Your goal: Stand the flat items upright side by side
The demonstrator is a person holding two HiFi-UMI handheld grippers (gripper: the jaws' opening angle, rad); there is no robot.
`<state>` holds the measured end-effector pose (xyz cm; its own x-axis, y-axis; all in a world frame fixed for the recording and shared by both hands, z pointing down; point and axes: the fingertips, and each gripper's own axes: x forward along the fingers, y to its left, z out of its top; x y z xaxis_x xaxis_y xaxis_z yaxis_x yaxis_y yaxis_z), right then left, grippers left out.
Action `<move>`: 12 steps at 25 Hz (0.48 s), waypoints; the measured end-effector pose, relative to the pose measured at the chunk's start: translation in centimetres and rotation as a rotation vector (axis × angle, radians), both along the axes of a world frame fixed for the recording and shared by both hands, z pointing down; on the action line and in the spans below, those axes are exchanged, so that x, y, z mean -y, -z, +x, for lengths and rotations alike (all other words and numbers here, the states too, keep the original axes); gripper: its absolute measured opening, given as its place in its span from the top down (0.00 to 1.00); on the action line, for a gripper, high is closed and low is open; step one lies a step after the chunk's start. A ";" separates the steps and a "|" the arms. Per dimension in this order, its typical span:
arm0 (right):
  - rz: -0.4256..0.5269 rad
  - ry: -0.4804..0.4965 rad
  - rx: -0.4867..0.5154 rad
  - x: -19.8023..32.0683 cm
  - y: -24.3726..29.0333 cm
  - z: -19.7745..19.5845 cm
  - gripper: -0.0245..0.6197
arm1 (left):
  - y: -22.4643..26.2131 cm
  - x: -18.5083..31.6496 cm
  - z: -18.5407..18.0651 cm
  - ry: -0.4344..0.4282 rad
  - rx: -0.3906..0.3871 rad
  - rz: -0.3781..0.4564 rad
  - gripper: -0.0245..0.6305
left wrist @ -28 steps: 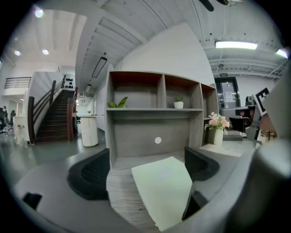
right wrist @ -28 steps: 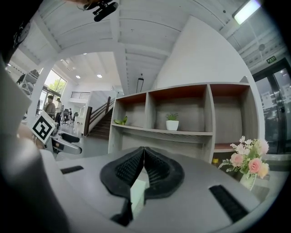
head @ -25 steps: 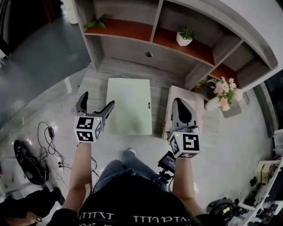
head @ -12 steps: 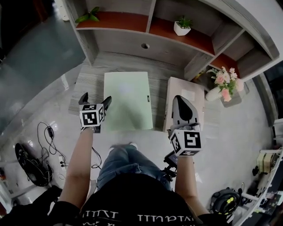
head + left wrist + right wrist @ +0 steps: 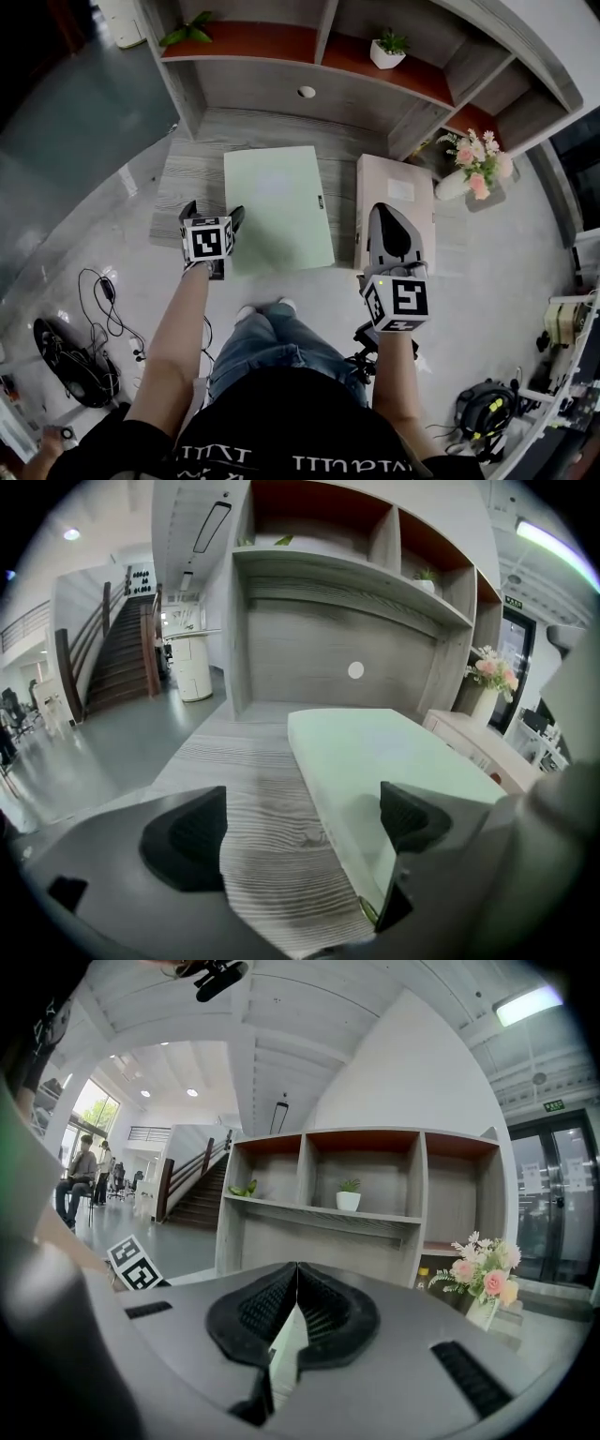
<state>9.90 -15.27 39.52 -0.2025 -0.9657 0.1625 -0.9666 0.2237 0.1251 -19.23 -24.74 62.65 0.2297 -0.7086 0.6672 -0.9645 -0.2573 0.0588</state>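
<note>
A pale green flat box point(image 5: 277, 206) lies flat on the grey wood desk point(image 5: 187, 178), and a beige flat box point(image 5: 398, 187) lies flat to its right. My left gripper point(image 5: 212, 212) stands open at the green box's near left corner. In the left gripper view the green box point(image 5: 375, 757) has its left edge between the jaws, the right pad point(image 5: 412, 816) over its top and the left pad point(image 5: 183, 836) over the wood. My right gripper point(image 5: 391, 211) is shut over the beige box's near end. Its pads point(image 5: 272, 1307) meet with nothing gripped.
A shelf unit rises behind the desk with a white potted plant point(image 5: 389, 49) and a green plant point(image 5: 187, 36). A vase of flowers point(image 5: 473, 169) stands right of the beige box. Cables point(image 5: 103, 291) lie on the floor at the left. People sit far off point(image 5: 82, 1176).
My left gripper has moved right and forward to the green box's near left corner, still open. The right gripper has stayed shut over the beige box.
</note>
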 end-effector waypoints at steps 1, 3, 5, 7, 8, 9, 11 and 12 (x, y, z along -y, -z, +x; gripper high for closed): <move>-0.003 -0.005 0.000 -0.2 0.1 -0.3 0.94 | 0.0 -0.1 0.0 0.005 0.001 -0.007 0.17; -0.005 -0.010 0.001 -0.5 0.3 -0.9 0.94 | 0.0 -0.3 -0.1 0.010 0.007 -0.018 0.17; -0.006 -0.010 0.000 -0.7 0.6 -1.6 0.94 | 0.0 -0.6 -0.4 0.008 0.010 -0.025 0.17; -0.008 -0.010 0.000 -1.0 0.7 -2.3 0.94 | -0.1 -1.3 -0.8 0.009 0.000 -0.044 0.17; -0.009 -0.010 0.001 -1.0 0.8 -2.6 0.94 | -0.2 -1.6 -1.0 0.012 -0.009 -0.055 0.17; -0.011 -0.010 0.002 -1.1 0.8 -2.9 0.94 | -0.2 -2.0 -1.2 0.016 -0.018 -0.062 0.17; -0.014 -0.005 0.003 -1.2 0.7 -3.7 0.94 | -0.3 -2.8 -1.7 0.022 -0.030 -0.071 0.17; -0.015 -0.001 0.002 -1.3 0.7 -4.1 0.94 | -0.3 -3.2 -2.0 0.028 -0.036 -0.075 0.17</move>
<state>5.83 -14.00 38.85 -0.2022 -0.9632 0.1769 -0.9670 0.2250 0.1196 -21.22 -21.53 62.93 0.2352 -0.6632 0.7105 -0.9682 -0.2242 0.1113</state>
